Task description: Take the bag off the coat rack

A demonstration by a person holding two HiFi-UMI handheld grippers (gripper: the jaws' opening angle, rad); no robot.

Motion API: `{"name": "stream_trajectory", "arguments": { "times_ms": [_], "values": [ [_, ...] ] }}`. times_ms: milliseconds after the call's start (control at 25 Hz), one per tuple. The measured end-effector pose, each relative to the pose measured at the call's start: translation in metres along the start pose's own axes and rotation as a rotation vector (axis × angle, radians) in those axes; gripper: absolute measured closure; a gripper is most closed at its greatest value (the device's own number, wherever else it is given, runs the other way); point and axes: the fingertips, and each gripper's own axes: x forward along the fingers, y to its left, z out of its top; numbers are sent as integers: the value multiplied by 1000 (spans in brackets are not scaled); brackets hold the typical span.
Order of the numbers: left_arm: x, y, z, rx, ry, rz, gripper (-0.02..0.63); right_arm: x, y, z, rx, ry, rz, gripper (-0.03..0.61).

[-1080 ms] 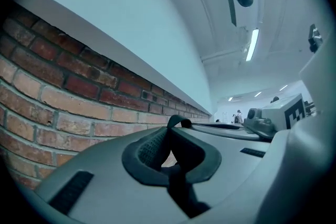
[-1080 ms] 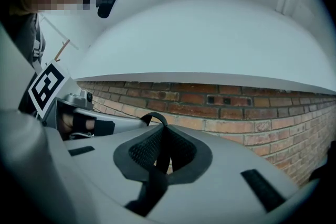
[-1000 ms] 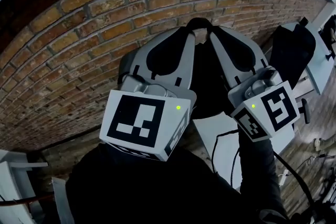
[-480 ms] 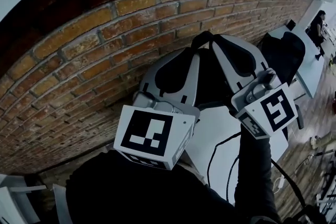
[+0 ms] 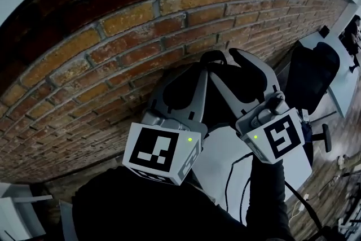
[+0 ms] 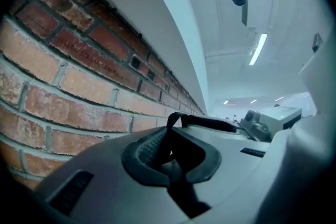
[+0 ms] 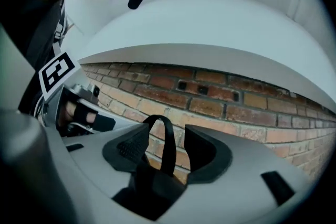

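Observation:
A black bag (image 5: 221, 100) hangs between my two grippers, close against a brick wall. Its thin handle loop (image 5: 212, 56) stands up at the fingertips. My left gripper (image 5: 200, 68) is shut on the strap; the left gripper view shows that strap (image 6: 210, 122) pinched between the dark pads of the left gripper (image 6: 173, 150). My right gripper (image 5: 224, 63) holds the bag from the other side. Between the jaws of the right gripper (image 7: 176, 153) the loop (image 7: 167, 128) rises against the left pad, and the bag's top fills the space lower down. No coat rack shows.
The brick wall (image 5: 113, 65) runs close along the left and ahead. A black office chair (image 5: 313, 79) stands at the right beside a white table (image 5: 225, 169) with a cable (image 5: 230, 178) over it. A person (image 5: 352, 31) is at the far right.
Both grippers have moved together with the bag, lower in the head view, and the brick wall looks nearer. Their hold on the bag is unchanged.

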Motion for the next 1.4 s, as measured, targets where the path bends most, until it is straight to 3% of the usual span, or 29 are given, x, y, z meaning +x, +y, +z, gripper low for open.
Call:
{"name": "stream_trajectory", "arguments": {
  "times_ms": [240, 280, 320, 360, 480, 640, 1080, 1400],
  "values": [
    [14, 8, 1, -3, -5, 2, 586, -44, -28, 15, 97, -97, -190, 383],
    [15, 9, 1, -7, -4, 2, 586, -48, -24, 17, 102, -89, -193, 409],
    [17, 9, 1, -10, -3, 0, 586, -51, -17, 18, 109, -69, -180, 513],
    [18, 10, 1, -13, -3, -2, 586, -52, -7, 16, 124, -35, -150, 566],
    [21, 11, 1, -20, -1, -6, 586, -42, 29, -17, 189, 119, -42, 571],
    [21, 9, 1, -15, 7, -20, 586, -22, 42, -68, 210, 237, -49, 571],
    [-7, 4, -8, 12, 73, -54, 561, 10, 6, -72, 174, 161, -102, 571],
    [-22, 20, -25, 4, 102, -3, 561, 20, -9, -70, 179, 83, -119, 571]
  ]
}}
